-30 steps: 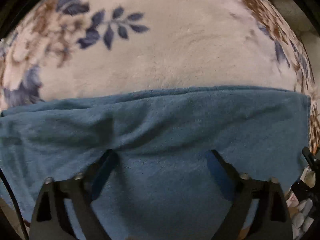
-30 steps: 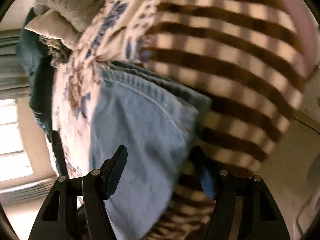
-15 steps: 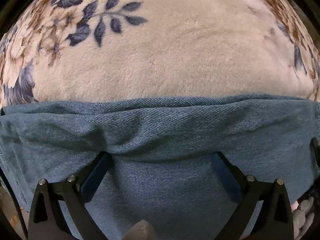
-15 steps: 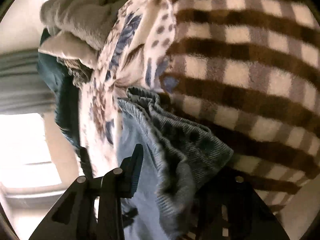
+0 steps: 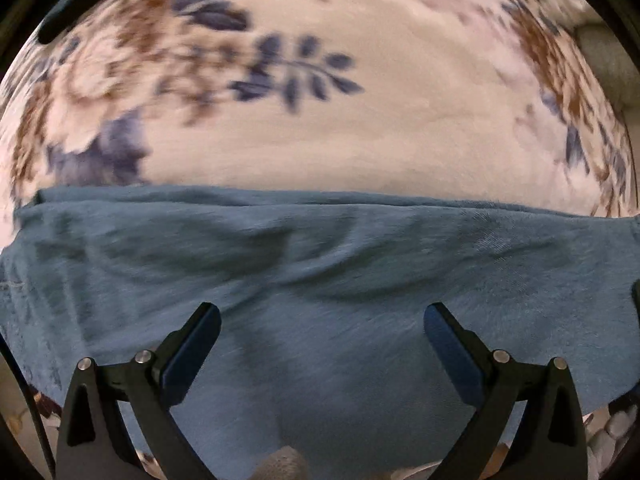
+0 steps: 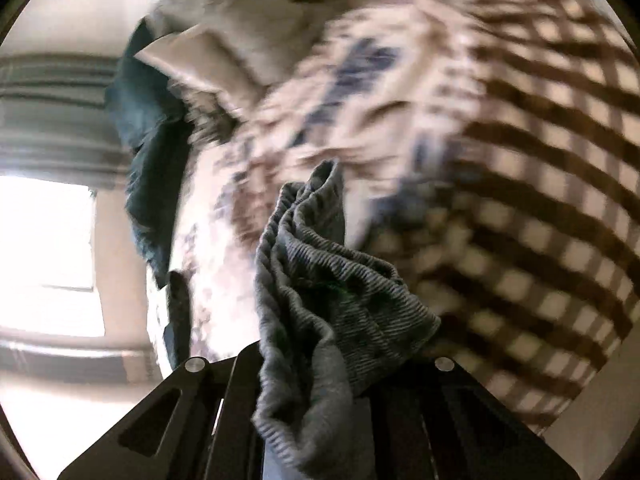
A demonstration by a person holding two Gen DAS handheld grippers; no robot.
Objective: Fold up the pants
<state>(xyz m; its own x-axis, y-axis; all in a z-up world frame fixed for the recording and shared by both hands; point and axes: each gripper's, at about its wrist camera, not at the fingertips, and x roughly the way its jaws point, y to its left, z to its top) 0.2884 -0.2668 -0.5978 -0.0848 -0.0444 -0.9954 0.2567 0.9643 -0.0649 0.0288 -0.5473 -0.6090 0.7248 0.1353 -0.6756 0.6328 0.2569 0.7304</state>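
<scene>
Blue denim pants [image 5: 320, 248] lie flat across a floral fleece blanket [image 5: 360, 140], with a straight folded edge along their far side. My left gripper [image 5: 320, 312] hangs open above the denim, pointing straight down, with nothing between its fingers. In the right wrist view a bunched, crumpled end of the pants [image 6: 332, 280] sticks up from my right gripper [image 6: 340, 360]. Its jaws are closing, with the denim pinched between them. The cloth hides the fingertips.
A brown-and-cream checked blanket [image 6: 540, 200] covers the bed at the right. Beige cushions [image 6: 224, 52] and a dark teal cloth [image 6: 148, 160] are piled at the far end. A bright window [image 6: 44, 256] is at the left.
My right gripper has gone from wide open around the flat denim to closed on it, and the cloth now bunches up off the bed. My left gripper has risen a little and stays open.
</scene>
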